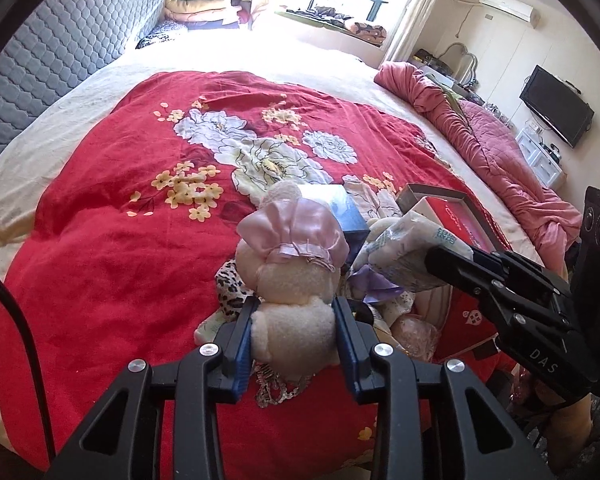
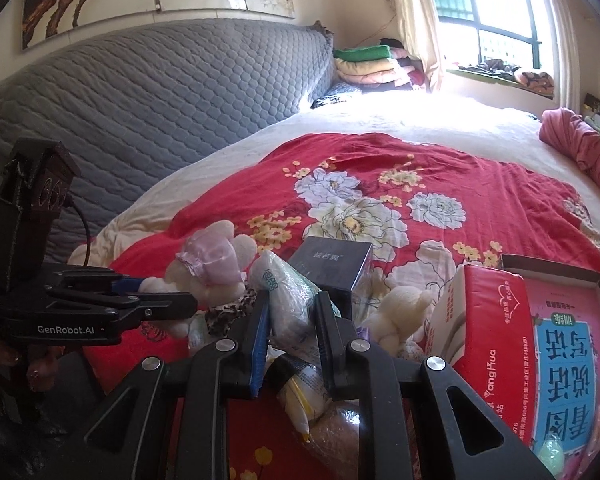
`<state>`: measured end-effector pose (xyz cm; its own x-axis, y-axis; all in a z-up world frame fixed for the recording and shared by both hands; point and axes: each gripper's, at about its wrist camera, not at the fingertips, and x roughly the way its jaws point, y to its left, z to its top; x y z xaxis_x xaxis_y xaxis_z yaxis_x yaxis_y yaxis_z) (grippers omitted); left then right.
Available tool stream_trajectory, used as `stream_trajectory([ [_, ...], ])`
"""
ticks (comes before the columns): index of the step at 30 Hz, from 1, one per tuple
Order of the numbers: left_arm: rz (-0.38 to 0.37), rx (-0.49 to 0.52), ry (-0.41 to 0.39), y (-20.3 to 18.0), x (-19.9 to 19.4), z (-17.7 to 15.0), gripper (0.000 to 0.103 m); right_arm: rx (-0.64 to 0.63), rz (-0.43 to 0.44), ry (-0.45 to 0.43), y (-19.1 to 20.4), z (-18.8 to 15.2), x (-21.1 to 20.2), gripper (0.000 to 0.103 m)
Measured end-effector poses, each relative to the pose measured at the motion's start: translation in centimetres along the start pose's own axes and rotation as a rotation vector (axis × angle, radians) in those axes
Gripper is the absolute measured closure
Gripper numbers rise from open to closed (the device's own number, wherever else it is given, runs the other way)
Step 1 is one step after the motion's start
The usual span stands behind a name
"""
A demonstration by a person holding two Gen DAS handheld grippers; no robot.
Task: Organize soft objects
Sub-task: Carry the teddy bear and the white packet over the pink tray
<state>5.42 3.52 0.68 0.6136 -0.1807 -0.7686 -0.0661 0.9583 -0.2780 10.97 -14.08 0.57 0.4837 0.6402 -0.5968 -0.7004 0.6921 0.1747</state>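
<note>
A cream plush toy in a pink satin dress is lifted over the red floral bedspread. My left gripper is shut on its lower end, the blue pads pressing both sides. From the right wrist view the same toy hangs at the left in the left gripper. My right gripper is shut on a soft white tissue pack with green print. That pack also shows in the left wrist view, held by the right gripper. A second cream plush lies on the bed.
A dark blue box, a red carton and an open flat box with a pink and blue book lie nearby. Leopard-print cloth lies under the toys. A pink quilt edges the bed; a grey quilted headboard stands behind.
</note>
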Motion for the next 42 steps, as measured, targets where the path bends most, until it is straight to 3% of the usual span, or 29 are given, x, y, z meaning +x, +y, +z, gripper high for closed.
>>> stream_trajectory([
  [14, -0.029, 0.063, -0.037, -5.8, -2.1, 1.2, 0.066, 0.022, -0.041, -0.097, -0.9, 0.3, -5.9, 0.081],
  [31, -0.04, 0.16, -0.06, -12.5, -3.5, 1.9, 0.066, 0.124, -0.128, -0.202, -4.7, 0.2, -12.1, 0.081],
  [42, -0.056, 0.214, -0.057, -16.3, -3.0, 2.6, 0.066, 0.173, -0.241, -0.252, -7.8, -0.5, -15.4, 0.081],
])
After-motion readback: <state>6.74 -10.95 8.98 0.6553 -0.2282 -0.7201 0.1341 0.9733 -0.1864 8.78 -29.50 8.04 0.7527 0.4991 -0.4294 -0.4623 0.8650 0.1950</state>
